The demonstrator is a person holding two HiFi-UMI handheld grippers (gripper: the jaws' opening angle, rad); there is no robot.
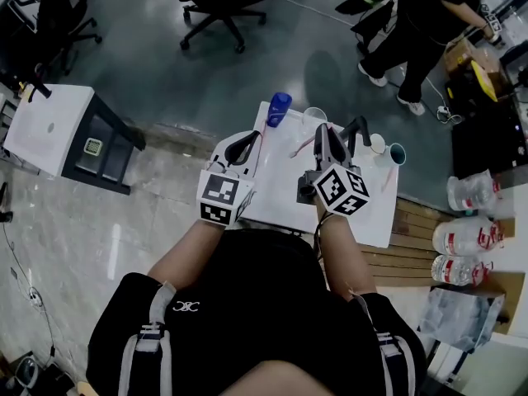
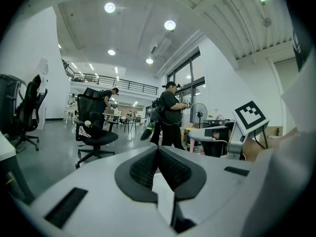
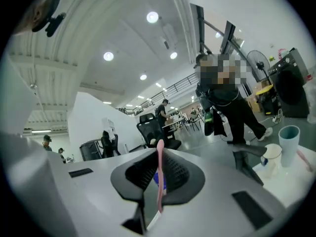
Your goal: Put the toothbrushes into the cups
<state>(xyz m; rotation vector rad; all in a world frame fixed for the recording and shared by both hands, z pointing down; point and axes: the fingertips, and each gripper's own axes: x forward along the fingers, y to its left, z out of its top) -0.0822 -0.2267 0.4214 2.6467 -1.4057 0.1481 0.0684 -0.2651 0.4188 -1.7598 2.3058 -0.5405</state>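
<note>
Your left gripper (image 2: 158, 149) has its jaws pressed together with nothing between them. Your right gripper (image 3: 159, 151) is clamped on a pink toothbrush (image 3: 159, 179), which stands upright between the pads, held above the white table (image 1: 280, 196). Farther along the table are a blue cup (image 1: 279, 108) and a clear cup (image 1: 314, 117). At its right end are a white cup (image 1: 378, 143) and a teal cup (image 1: 397, 153), with a second pink toothbrush (image 3: 302, 160) lying beside them.

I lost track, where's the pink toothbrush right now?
The pink toothbrush is clamped in the jaws of the right gripper, held above the white table; in the head view it sticks out just below the clear cup.
</note>
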